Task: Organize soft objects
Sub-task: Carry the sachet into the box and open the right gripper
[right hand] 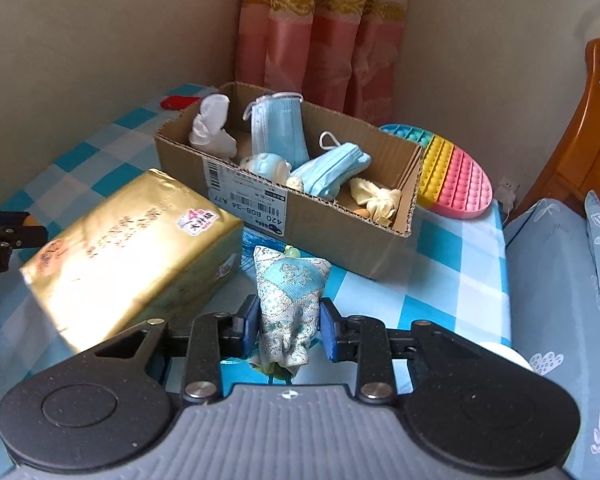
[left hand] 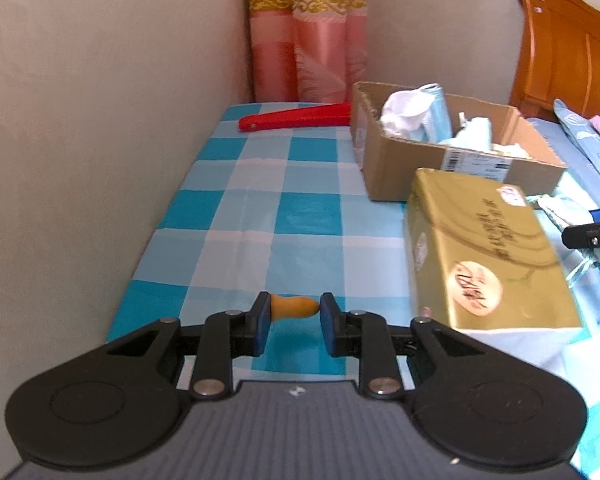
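Observation:
My left gripper [left hand: 293, 320] is shut on a small orange soft piece [left hand: 294, 307], held above the blue checked cloth [left hand: 260, 208]. My right gripper [right hand: 289, 326] is shut on a blue and silver brocade pouch [right hand: 290, 292], held just in front of the cardboard box [right hand: 300, 216]. The box holds blue face masks [right hand: 278, 128], a white soft item [right hand: 212, 128] and a cream cloth bundle [right hand: 376, 198]. The box also shows in the left wrist view [left hand: 396, 168].
A gold wrapped pack [right hand: 128, 252] lies left of the pouch, also in the left wrist view [left hand: 480, 248]. A red flat object [left hand: 296, 117] lies at the back. A rainbow pop mat [right hand: 452, 172] leans right of the box. A blue bedcover [right hand: 560, 300] and wooden headboard [right hand: 592, 120] are right.

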Available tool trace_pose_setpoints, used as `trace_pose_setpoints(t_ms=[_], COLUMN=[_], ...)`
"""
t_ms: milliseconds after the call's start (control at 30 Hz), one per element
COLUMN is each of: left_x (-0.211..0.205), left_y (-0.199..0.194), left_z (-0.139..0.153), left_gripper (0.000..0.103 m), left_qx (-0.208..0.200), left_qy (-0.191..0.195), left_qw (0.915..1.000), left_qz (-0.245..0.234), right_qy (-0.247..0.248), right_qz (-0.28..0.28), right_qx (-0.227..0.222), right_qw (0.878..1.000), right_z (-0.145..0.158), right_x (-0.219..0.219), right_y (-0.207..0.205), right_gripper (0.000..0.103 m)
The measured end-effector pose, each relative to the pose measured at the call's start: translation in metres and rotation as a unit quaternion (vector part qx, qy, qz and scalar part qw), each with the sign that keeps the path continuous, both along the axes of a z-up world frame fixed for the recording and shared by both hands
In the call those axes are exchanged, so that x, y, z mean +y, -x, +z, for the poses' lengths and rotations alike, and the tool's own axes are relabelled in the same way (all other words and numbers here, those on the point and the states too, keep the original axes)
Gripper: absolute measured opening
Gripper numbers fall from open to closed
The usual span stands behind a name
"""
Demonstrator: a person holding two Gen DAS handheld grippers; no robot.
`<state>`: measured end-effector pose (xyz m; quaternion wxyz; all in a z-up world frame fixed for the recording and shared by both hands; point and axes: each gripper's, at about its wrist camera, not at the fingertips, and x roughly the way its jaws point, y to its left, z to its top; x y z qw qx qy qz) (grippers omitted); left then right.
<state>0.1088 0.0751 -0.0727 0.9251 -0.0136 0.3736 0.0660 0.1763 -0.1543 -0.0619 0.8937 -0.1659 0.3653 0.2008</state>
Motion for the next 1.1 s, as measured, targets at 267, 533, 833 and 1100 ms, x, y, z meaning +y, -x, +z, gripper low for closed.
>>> trace_pose_setpoints(t_ms=[267, 533, 833, 1100], left_x=[-0.010, -0.030, -0.037, -0.035], left_y=[0.018, 0.029, 0.030, 0.026], left_z=[0.024, 0.039, 0.045, 0.044], left_gripper=[0.025, 0.025, 0.025, 0.025], left_qx=[-0.009, -0.017, -0.022, -0.021], left_qy=[-0.005, 0.008, 0.013, 0.019], left_qw=[0.9994, 0.9967, 0.9944, 0.9947], left_qz=[-0.033, -0.079, -0.102, -0.099], right_qy=[-0.014, -0.031, -0.053, -0.052], right_qz=[0.011, 0.010, 0.003, -0.013], right_qx=[-0.018, -0.049, -0.064, -0.059], right_qw=[1.000, 0.998, 0.997, 0.997], right_z=[0.029, 0.063, 0.097, 0.092], right_x=[-0.011, -0.021, -0.018, -0.003], right_y=[0.021, 0.010, -0.053, -0.107], right_gripper=[0.036, 0.036, 0.036, 0.036])
